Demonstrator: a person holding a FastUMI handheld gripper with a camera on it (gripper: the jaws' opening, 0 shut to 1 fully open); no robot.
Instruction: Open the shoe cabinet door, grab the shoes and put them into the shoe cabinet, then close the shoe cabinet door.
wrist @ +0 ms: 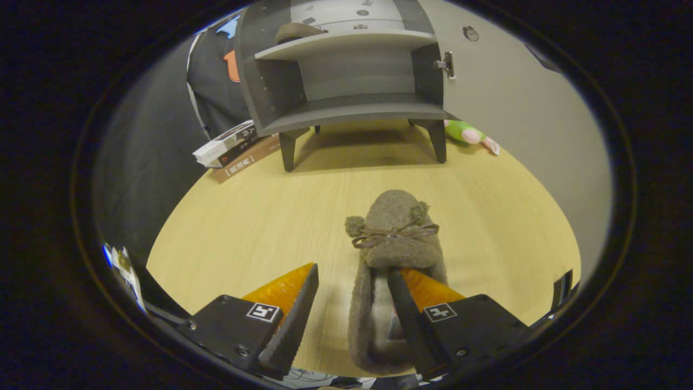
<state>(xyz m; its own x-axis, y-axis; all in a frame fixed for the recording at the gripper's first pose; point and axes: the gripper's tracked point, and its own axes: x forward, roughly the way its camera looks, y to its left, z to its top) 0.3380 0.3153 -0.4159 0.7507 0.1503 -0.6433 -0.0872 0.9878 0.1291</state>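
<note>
**Slipper at the fingers, cabinet open beyond**

The hand-held gripper has its fingers spread apart over the wooden bench. A fuzzy brown slipper with a bow and two pompoms lies on the bench with its toe pointing toward the cabinet. The right finger reaches into the slipper's opening, while the left finger stands clear of the slipper's outer side wall, with a gap of bare bench between them. Nothing is clamped.

Well beyond the fingers stands the grey shoe cabinet on short legs, its door swung open to the right, with a metal hinge showing at the edge. A second slipper rests on the upper shelf; the lower shelf is bare.

Left of the cabinet's legs lies a small stack of books; their spines carry printed characters too small to read. Right of the cabinet, by the door's foot, lies a green and pink plush toy. Each finger's base bears a square black-and-white marker tag.
</note>
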